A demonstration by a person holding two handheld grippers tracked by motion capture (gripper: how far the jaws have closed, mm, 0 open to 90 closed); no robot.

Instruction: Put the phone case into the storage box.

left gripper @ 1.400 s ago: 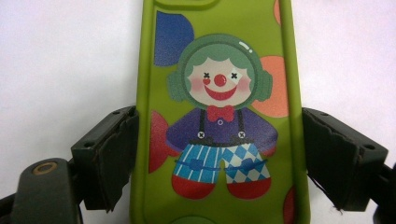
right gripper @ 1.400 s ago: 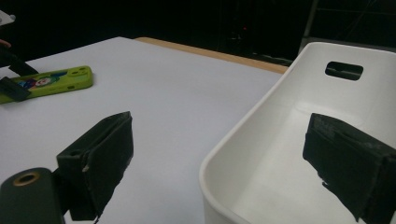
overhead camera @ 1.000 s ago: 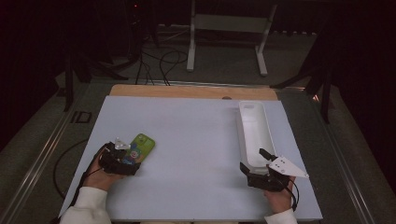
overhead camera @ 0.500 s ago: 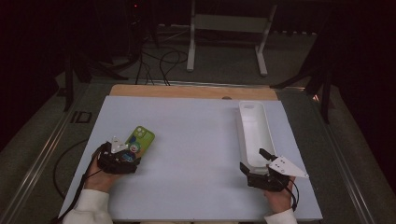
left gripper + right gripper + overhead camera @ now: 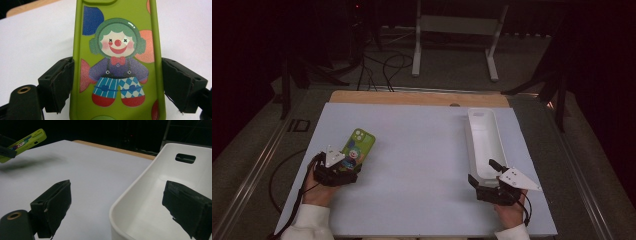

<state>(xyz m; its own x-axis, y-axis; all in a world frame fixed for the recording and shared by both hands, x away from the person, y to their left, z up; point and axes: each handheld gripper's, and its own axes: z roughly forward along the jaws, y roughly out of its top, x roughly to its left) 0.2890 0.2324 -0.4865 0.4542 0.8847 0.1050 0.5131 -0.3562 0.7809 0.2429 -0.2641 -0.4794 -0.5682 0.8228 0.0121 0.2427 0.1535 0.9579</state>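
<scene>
The left gripper [image 5: 346, 167] is clamped on the green phone [image 5: 117, 60] at the counter's [image 5: 422, 150] 8 o'clock, lifted above the surface. The right gripper [image 5: 486, 172] stands apart, straddling the near rim of the white tray [image 5: 484, 140] at 4 o'clock.

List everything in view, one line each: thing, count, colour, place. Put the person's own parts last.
phone case: one, lime green with a clown picture, left side of the table, lifted off it between the left gripper's jaws.
tray: one, white, long, with a handle slot, right side of the table.
table: one, white top with a wooden strip at the far edge.
stand: one, white legs, on the floor beyond the table.
cables: several, black, on the floor beyond the table.
left gripper: one, black, closed on the phone case.
right gripper: one, black, open, jaws astride the tray's near end wall.
hands: two, near edge, in white sleeves.
</scene>
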